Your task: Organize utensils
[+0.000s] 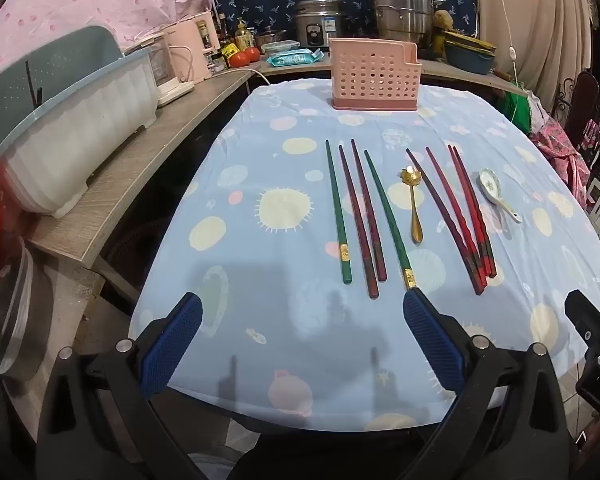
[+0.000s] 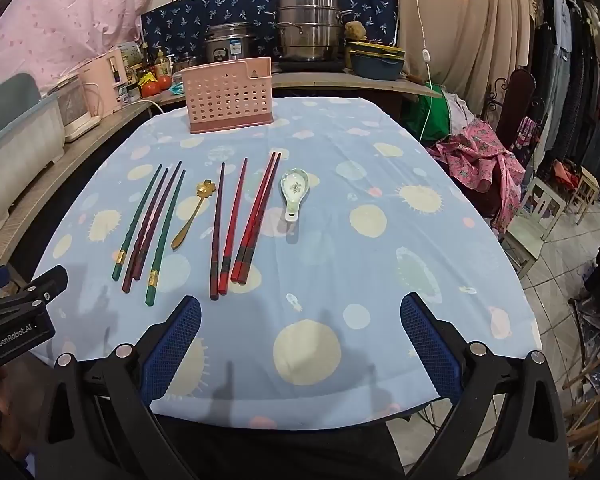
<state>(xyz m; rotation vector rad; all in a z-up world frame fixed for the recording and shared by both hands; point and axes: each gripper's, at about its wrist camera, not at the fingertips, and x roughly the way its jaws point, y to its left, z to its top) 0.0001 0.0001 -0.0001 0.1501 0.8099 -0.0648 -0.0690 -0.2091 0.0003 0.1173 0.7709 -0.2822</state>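
Observation:
A pink perforated utensil holder (image 1: pixel 374 79) (image 2: pixel 230 96) stands at the far end of the table. Green and dark red chopsticks (image 1: pixel 358 212) (image 2: pixel 150 232), a gold spoon (image 1: pixel 414 204) (image 2: pixel 192 212), several red chopsticks (image 1: pixel 458 216) (image 2: pixel 240 224) and a white ceramic spoon (image 1: pixel 496 192) (image 2: pixel 294 192) lie in a row mid-table. My left gripper (image 1: pixel 302 312) is open and empty, hovering above the near table edge. My right gripper (image 2: pixel 300 314) is open and empty, near the front edge too.
The table has a blue patterned cloth (image 1: pixel 284 320) (image 2: pixel 380 260). A shelf on the left carries a white dish bin (image 1: pixel 72 136) and appliances. Pots (image 1: pixel 402 12) stand behind the holder. Chairs and clothes (image 2: pixel 540 184) stand to the right.

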